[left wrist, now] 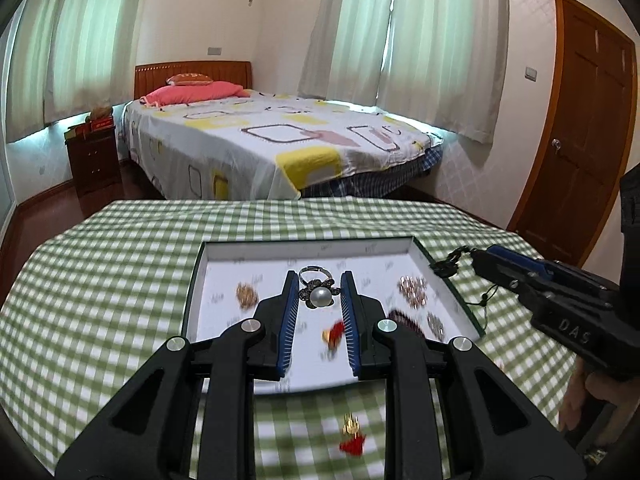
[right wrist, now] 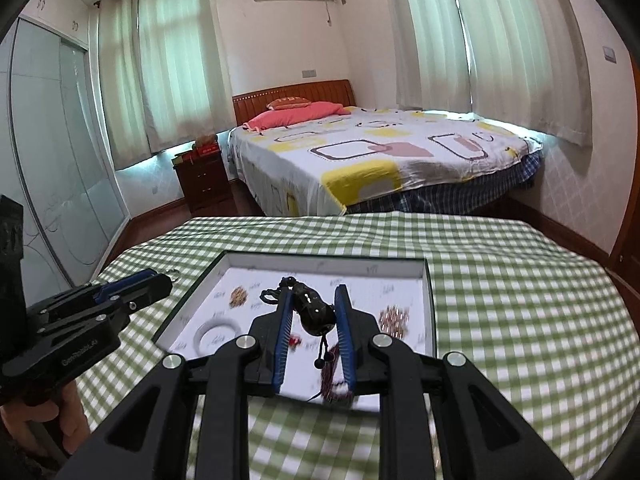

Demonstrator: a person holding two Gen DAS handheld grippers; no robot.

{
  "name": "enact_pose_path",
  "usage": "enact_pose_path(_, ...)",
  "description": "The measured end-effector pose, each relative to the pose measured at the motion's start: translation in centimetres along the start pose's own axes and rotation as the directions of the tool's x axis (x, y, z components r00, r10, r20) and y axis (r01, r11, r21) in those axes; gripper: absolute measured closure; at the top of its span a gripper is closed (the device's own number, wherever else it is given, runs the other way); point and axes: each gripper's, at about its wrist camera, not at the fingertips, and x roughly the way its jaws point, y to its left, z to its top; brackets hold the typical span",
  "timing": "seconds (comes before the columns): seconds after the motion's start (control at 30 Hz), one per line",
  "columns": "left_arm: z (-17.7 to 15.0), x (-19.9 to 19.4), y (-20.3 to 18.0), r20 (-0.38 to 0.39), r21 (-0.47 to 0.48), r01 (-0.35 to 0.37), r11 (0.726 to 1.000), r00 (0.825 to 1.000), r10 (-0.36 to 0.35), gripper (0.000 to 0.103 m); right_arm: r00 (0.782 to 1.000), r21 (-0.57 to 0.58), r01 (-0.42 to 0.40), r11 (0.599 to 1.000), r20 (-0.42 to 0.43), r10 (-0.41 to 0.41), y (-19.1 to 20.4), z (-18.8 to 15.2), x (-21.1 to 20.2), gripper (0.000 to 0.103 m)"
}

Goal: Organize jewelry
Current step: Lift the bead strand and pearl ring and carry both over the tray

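Observation:
A white shallow tray (left wrist: 224, 258) lies on the green checked table. My left gripper (left wrist: 319, 280) hangs over it, jaws closed on a pearl flower ring (left wrist: 318, 294). My right gripper (right wrist: 313, 294) holds a black gourd pendant (right wrist: 314, 312) with a cord and beads, also over the tray (right wrist: 426, 300). In the left view the right gripper (left wrist: 476, 258) shows at the tray's right edge with the pendant cord (left wrist: 446, 266). In the tray lie gold pieces (left wrist: 246, 294), a rose-gold brooch (left wrist: 412, 290), a dark bead bracelet (left wrist: 406, 320), a red earring (left wrist: 334, 332) and a white bangle (right wrist: 218, 330).
A second red tassel earring (left wrist: 352, 434) lies on the cloth in front of the tray. The left gripper shows at the left of the right wrist view (right wrist: 132, 288). A bed (left wrist: 272, 140), a nightstand (left wrist: 94, 160) and a door (left wrist: 576, 140) stand beyond the table.

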Motion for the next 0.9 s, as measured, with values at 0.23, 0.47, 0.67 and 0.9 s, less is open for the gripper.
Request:
enact_pose_path(0.23, 1.9, 5.4, 0.0, -0.017, 0.005, -0.012, 1.0, 1.0, 0.012, 0.082, 0.999, 0.009, 0.023, 1.0, -0.035, -0.023, -1.4, 0.6, 4.7, 0.081)
enact_pose_path(0.47, 0.4, 12.5, 0.9, -0.147, -0.021, -0.031, 0.999, 0.989, 0.028, 0.082, 0.992, 0.028, 0.043, 0.999, -0.123, -0.039, -2.9, -0.3, 9.9, 0.081)
enact_pose_path(0.67, -0.5, 15.6, 1.7, -0.229, -0.043, -0.048, 0.998, 0.973, 0.036, 0.082, 0.98, 0.03, 0.057, 0.998, -0.193, -0.05, -3.4, -1.0, 12.8, 0.081)
enact_pose_path(0.9, -0.9, 17.2, 1.6, -0.269, -0.032, -0.064, 0.997, 0.962, 0.053, 0.082, 0.969, 0.025, 0.077, 0.997, -0.238, -0.068, -3.3, -1.9, 14.0, 0.081)
